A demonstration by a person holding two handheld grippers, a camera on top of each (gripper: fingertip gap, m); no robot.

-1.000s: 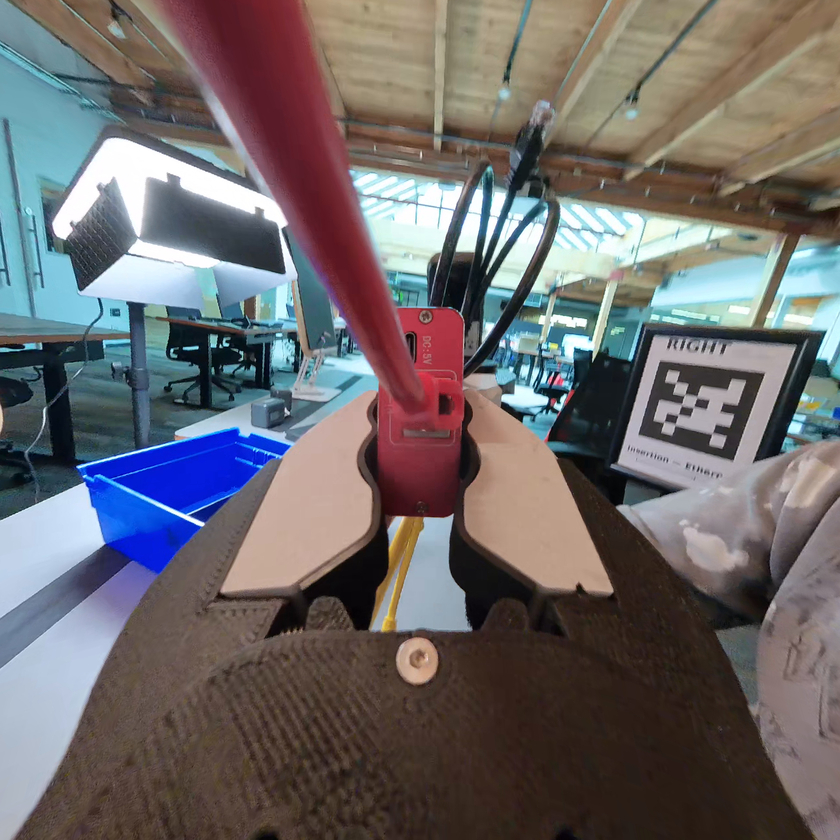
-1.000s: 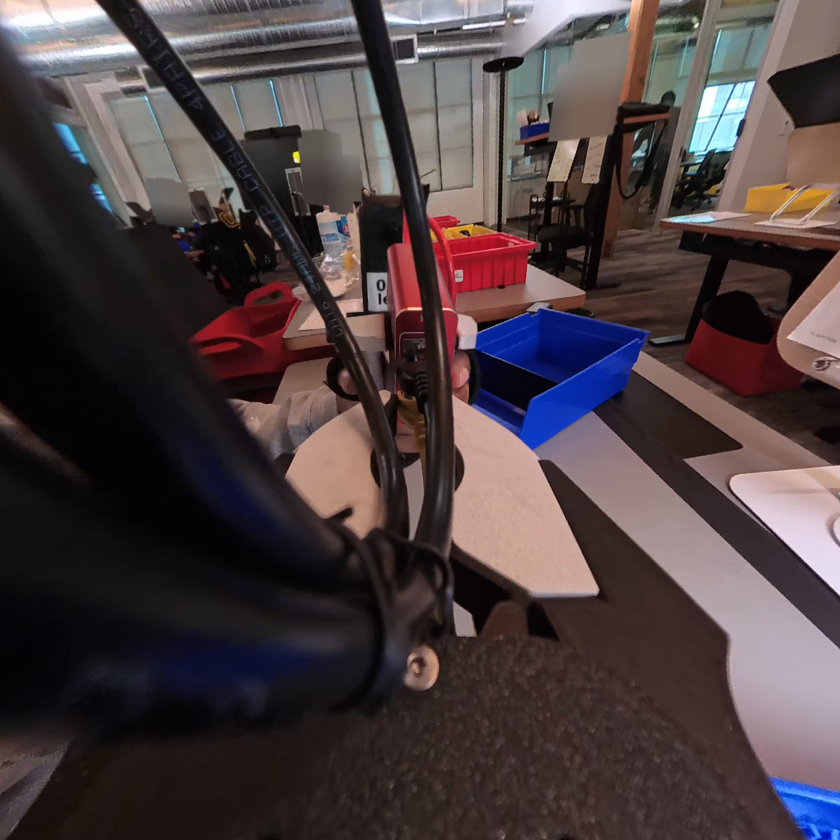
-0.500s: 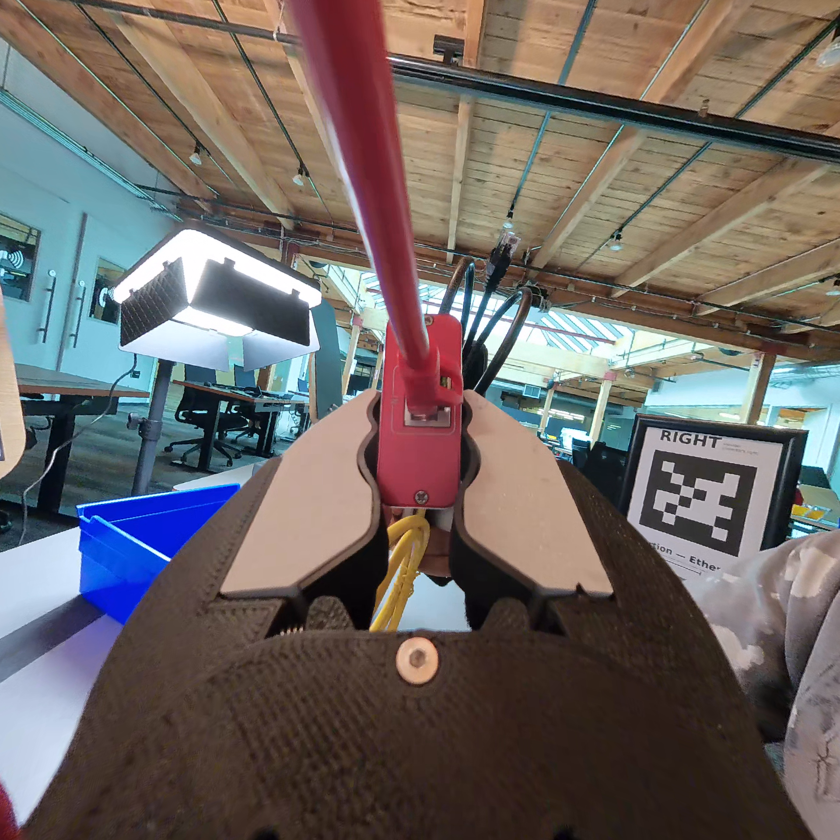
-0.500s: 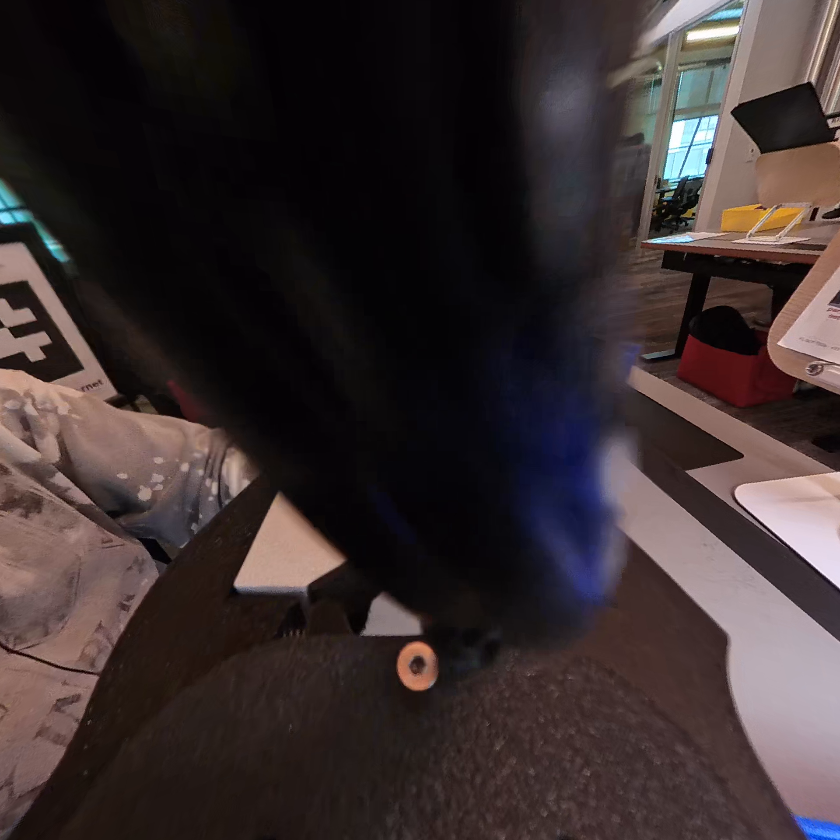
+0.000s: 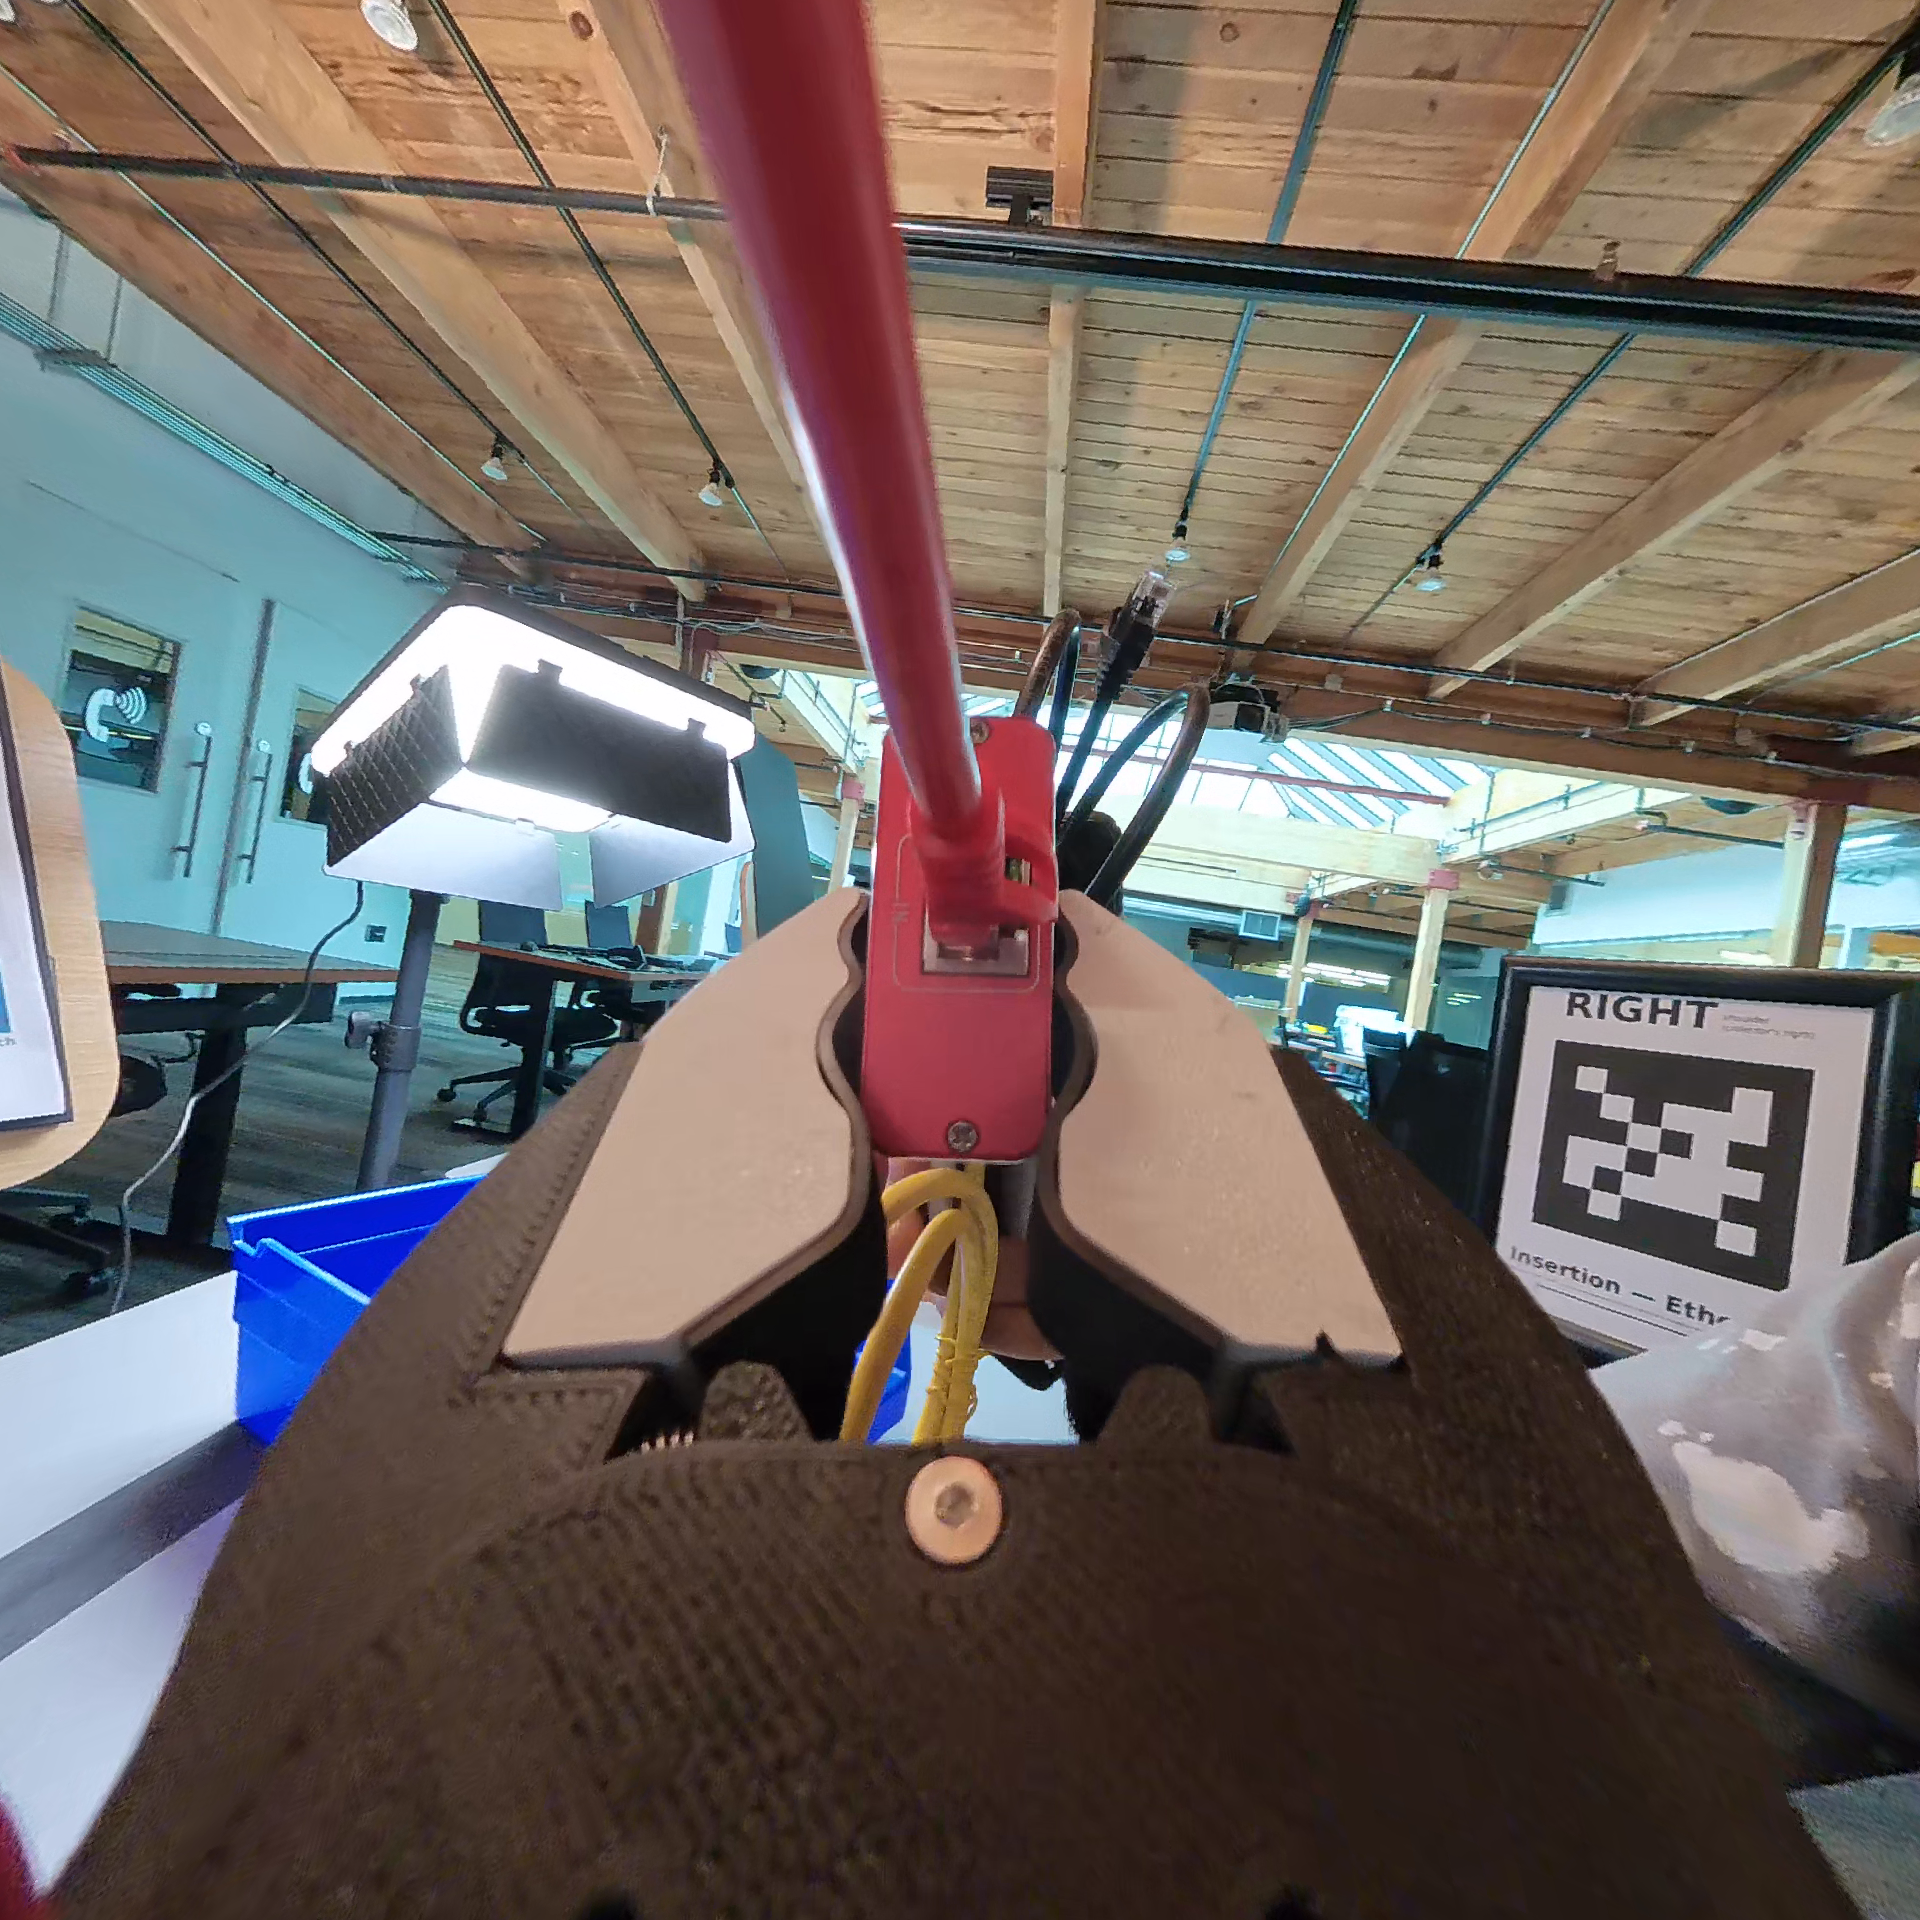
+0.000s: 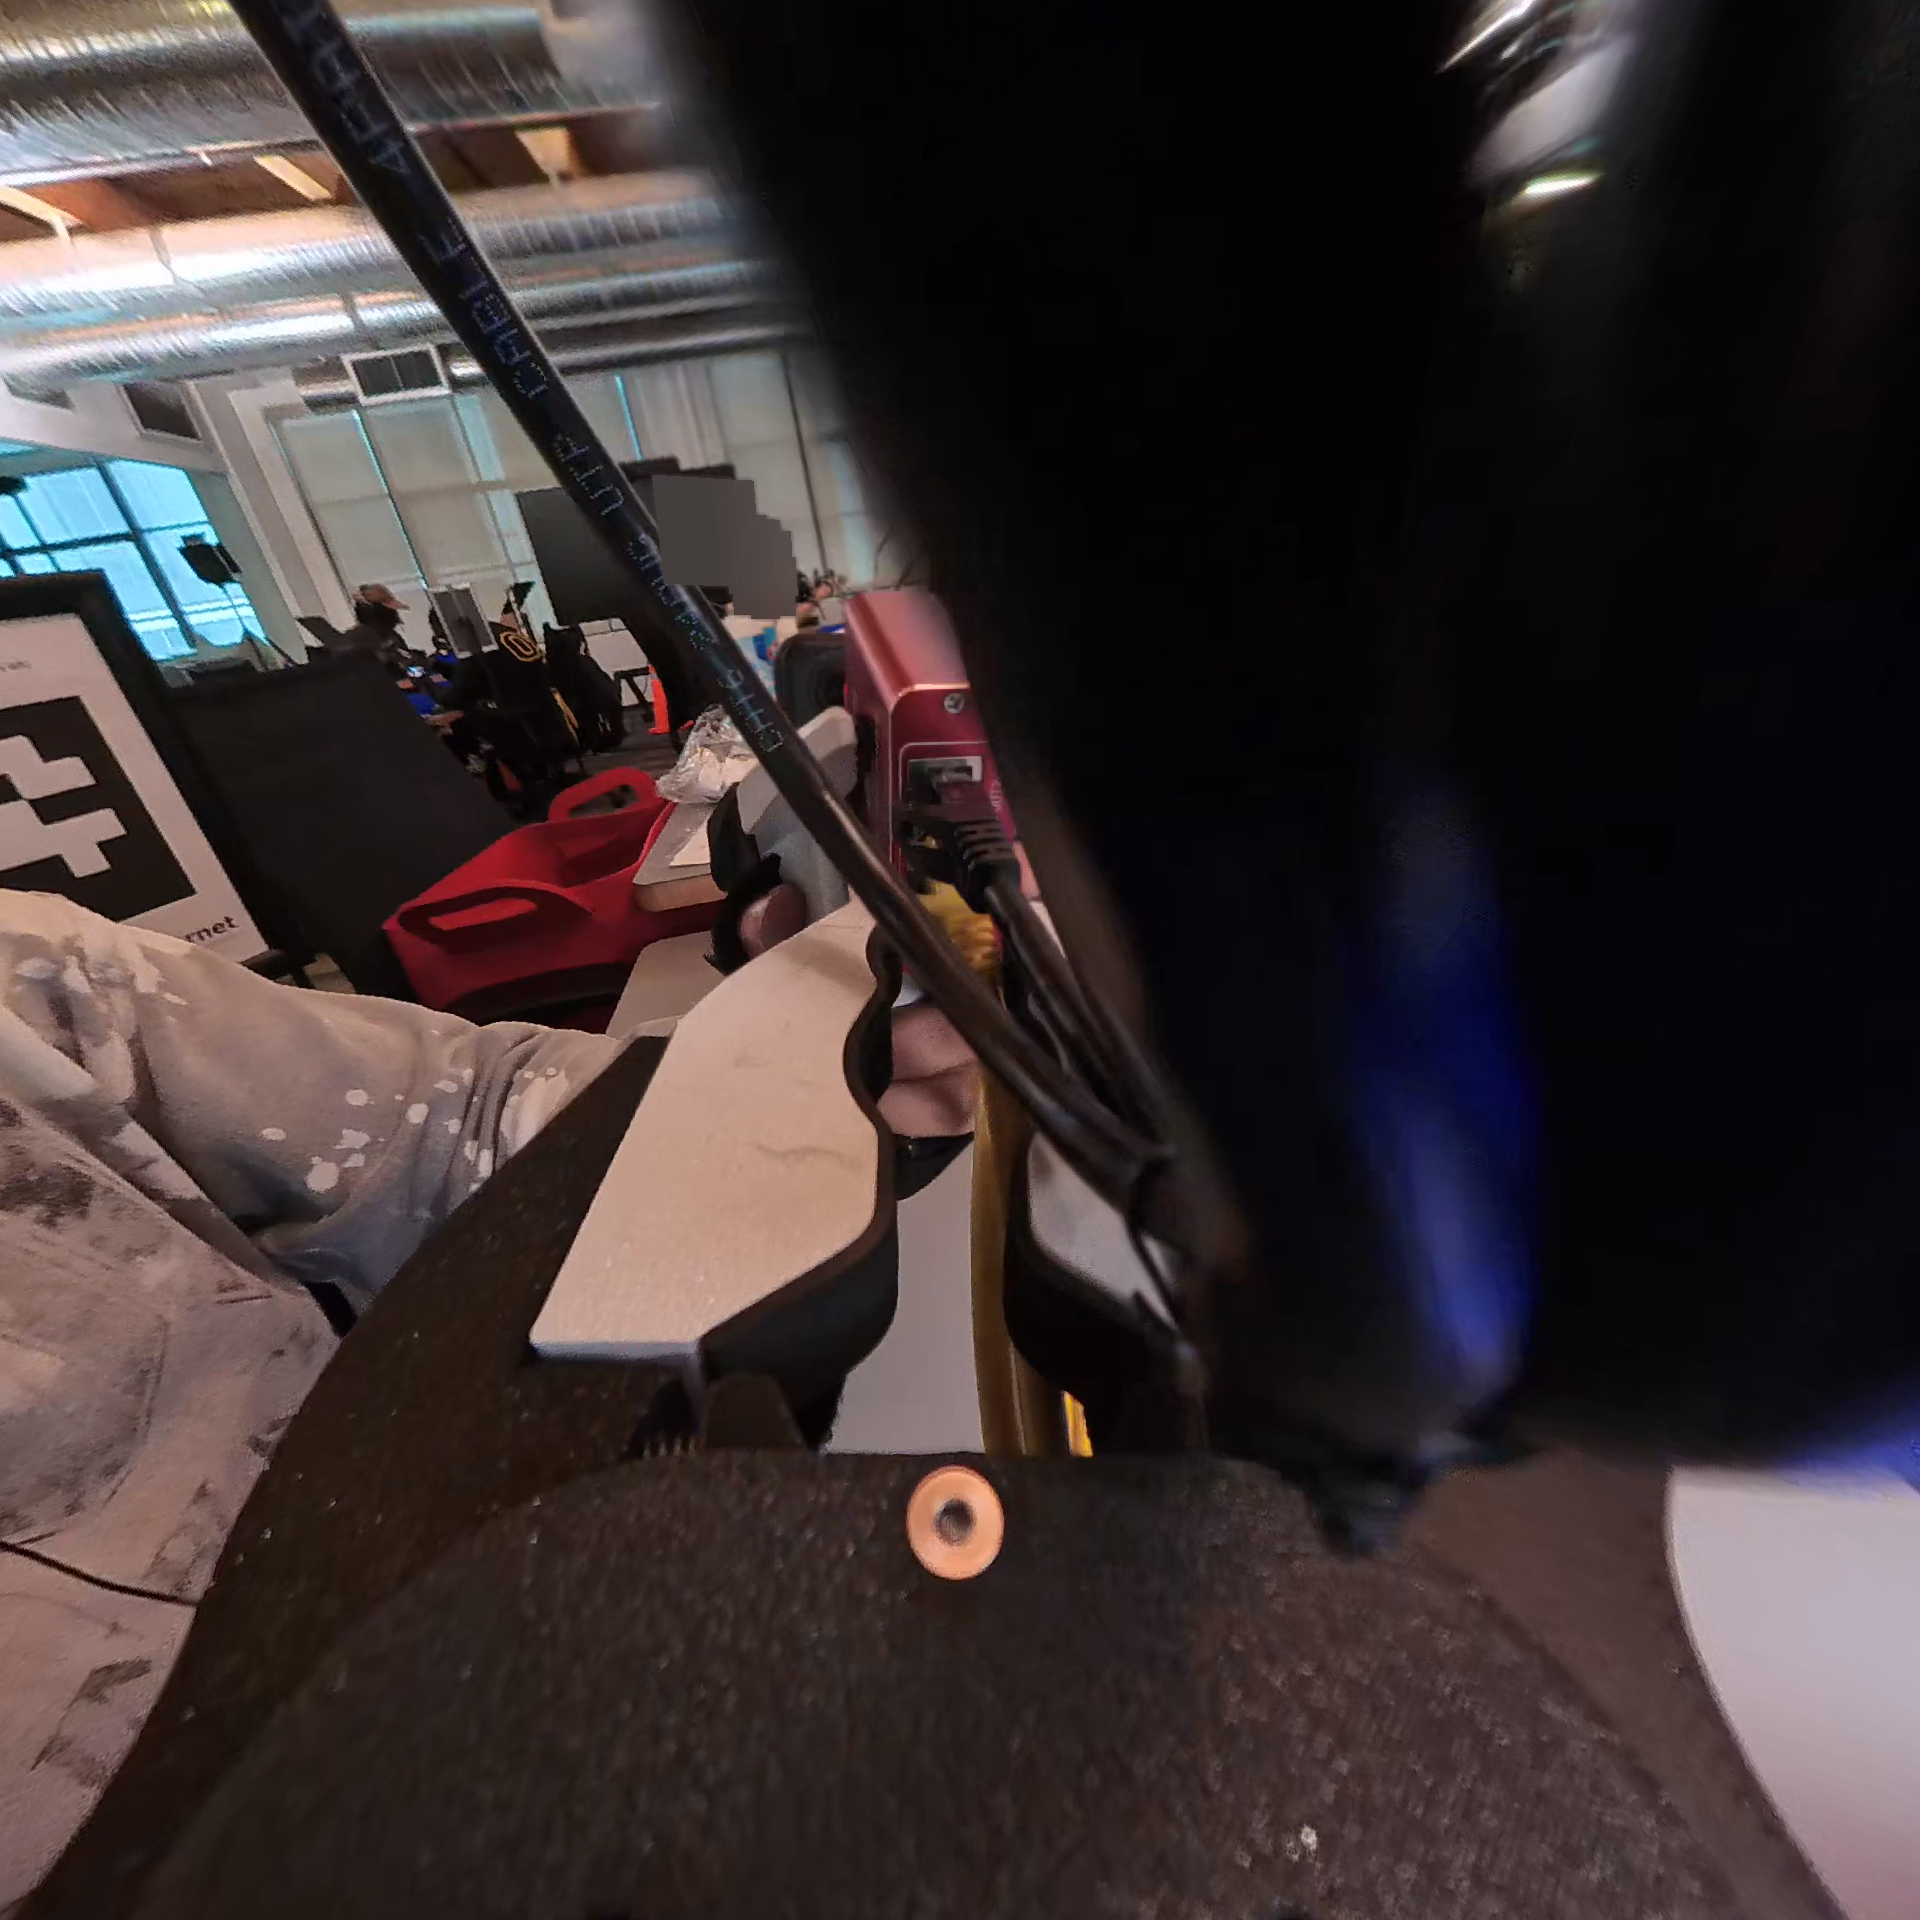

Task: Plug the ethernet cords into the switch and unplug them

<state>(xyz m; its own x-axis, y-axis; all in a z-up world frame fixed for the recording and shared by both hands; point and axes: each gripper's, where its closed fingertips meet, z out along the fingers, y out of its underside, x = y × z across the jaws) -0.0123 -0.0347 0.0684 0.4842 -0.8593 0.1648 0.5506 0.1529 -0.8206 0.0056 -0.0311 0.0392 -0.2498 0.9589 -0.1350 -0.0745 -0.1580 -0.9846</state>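
Clamping the red switch (image 5: 954, 1039) upright in mid-air, the left tongs (image 5: 956, 997) steady it so its ports face outward, red cord (image 5: 831, 436) plugged in, while the right tongs (image 6: 935, 1049) grip the black cord (image 6: 1049, 987).

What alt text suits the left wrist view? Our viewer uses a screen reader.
The left claw is shut on a red switch with a red cord plugged into its port. Yellow cords hang below it, and black cords loop behind.
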